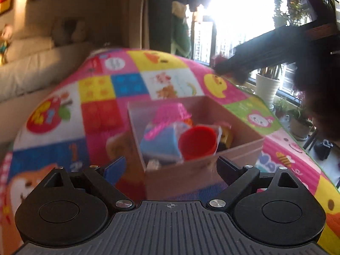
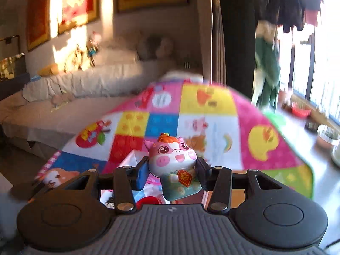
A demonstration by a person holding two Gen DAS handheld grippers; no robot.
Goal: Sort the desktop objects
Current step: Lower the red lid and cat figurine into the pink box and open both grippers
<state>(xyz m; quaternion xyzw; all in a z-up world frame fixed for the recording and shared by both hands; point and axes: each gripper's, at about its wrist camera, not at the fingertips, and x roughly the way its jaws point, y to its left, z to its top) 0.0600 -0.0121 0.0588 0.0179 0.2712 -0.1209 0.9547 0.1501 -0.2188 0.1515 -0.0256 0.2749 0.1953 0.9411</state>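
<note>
In the left wrist view a brown cardboard box [image 1: 201, 170] sits on a colourful patchwork mat [image 1: 102, 89]. It holds a red cup [image 1: 197, 142], a pink basket [image 1: 172, 110], a blue item [image 1: 159, 142] and other toys. My left gripper [image 1: 170, 167] is open and empty, its fingers wide apart in front of the box's near corner. In the right wrist view my right gripper [image 2: 172, 170] is shut on a pink cartoon pig figurine [image 2: 174, 163] in a green outfit, held above the box contents, with the red cup [image 2: 147, 200] just below.
A white sofa [image 1: 31, 63] lies beyond the mat on the left. A dark arm-like shape [image 1: 265, 53] crosses the upper right of the left wrist view. Potted plants [image 1: 267, 85] and a bright window stand to the right.
</note>
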